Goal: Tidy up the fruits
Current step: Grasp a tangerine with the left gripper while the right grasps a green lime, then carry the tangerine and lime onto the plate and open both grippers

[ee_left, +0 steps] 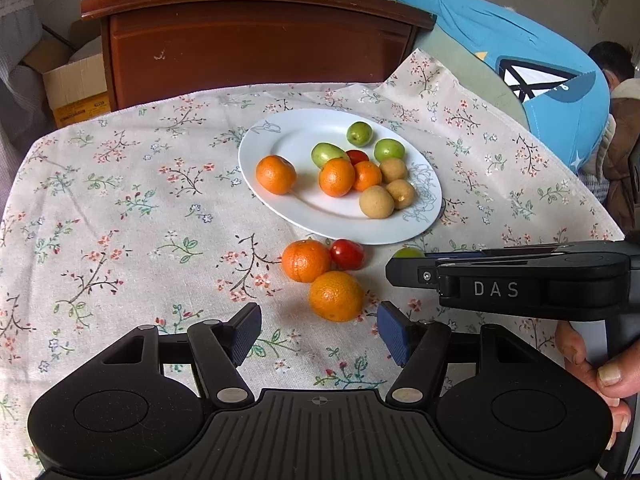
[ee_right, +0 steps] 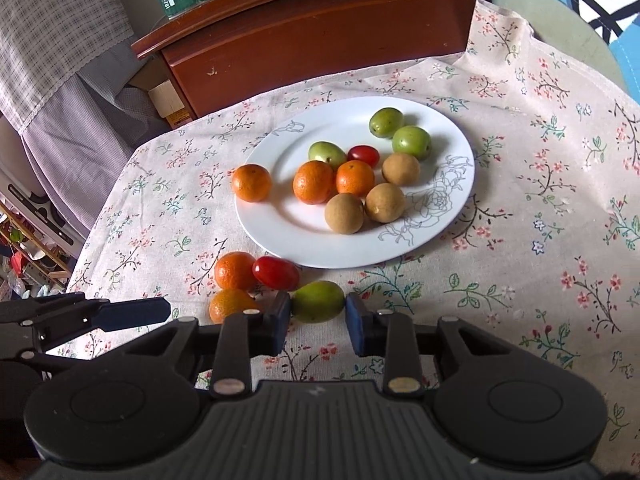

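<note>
A white plate [ee_left: 280, 140] [ee_right: 440, 120] on the flowered cloth holds oranges, green fruits, brown fruits and a red tomato. In front of the plate lie two oranges [ee_left: 336, 296] [ee_left: 305, 260], a red tomato [ee_left: 347, 254] [ee_right: 275, 273] and a green fruit [ee_right: 318, 301] [ee_left: 408, 253]. My right gripper [ee_right: 318, 320] has its pads against both sides of that green fruit on the cloth. My left gripper [ee_left: 319, 330] is open and empty, just short of the near orange. The right gripper shows in the left wrist view [ee_left: 404, 270].
A brown wooden cabinet [ee_left: 256, 48] stands behind the table. A cardboard box [ee_left: 76, 88] sits to its left. A blue cloth [ee_left: 540, 64] hangs at the right. Cluttered shelves [ee_right: 28, 256] are at the far left.
</note>
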Demonstrator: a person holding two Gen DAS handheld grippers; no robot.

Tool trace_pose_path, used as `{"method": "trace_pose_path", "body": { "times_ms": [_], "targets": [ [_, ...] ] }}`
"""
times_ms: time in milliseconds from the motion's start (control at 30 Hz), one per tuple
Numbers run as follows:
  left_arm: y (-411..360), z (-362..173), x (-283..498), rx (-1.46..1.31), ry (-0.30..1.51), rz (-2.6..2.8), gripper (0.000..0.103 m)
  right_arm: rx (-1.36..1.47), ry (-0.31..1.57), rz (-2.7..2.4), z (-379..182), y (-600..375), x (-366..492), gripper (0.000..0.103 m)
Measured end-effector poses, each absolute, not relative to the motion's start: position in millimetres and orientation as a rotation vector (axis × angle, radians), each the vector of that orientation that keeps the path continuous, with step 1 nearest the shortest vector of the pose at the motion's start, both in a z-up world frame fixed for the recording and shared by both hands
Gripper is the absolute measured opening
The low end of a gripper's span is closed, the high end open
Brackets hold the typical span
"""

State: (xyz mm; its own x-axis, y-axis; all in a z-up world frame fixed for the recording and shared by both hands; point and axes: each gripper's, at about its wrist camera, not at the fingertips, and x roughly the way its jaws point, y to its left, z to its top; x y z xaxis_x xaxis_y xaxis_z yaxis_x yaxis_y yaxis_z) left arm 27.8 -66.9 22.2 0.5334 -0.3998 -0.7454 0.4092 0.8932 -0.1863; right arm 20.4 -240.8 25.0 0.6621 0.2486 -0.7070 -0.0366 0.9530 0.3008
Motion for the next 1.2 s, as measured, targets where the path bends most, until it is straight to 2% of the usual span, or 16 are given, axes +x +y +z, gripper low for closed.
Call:
{"method": "trace_pose_path", "body": {
  "times_ms": [400, 433, 467, 600, 667, 967, 1200],
  "targets": [
    [-84.0, 12.9, 33.4, 0.008, 0.868, -0.465, 0.06, 0.299, 0.835, 0.131, 26.9, -249.3, 19.1, 0.03],
    [-85.0, 11.7, 34.0, 0.008, 0.87, -0.467, 0.057, 0.299, 0.836, 0.132, 26.8, -249.3, 19.1, 0.03],
    [-85.8, 10.3, 34.6, 0.01, 0.879, -0.471, 0.049, 0.299, 0.837, 0.132, 26.6, -249.2, 19.0, 0.03],
    [-88.9, 8.6, 33.9, 0.026, 0.878, -0.466, 0.041, 0.303, 0.841, 0.13, 25.9, -249.7, 19.9, 0.03],
    [-88.5, 8.6, 34.0, 0.018, 0.877, -0.469, 0.031, 0.305, 0.845, 0.132, 25.2, -249.4, 20.2, 0.03],
    [-86.0, 23.8, 28.4, -0.006, 0.853, -0.481, 0.031, 0.329, 0.833, 0.136, 28.4, -252.1, 19.7, 0.03],
    [-81.1, 46.8, 34.5, -0.02, 0.789, -0.476, 0.031, 0.339, 0.76, 0.146, 52.0, -256.9, 21.1, 0.03]
  ]
}}
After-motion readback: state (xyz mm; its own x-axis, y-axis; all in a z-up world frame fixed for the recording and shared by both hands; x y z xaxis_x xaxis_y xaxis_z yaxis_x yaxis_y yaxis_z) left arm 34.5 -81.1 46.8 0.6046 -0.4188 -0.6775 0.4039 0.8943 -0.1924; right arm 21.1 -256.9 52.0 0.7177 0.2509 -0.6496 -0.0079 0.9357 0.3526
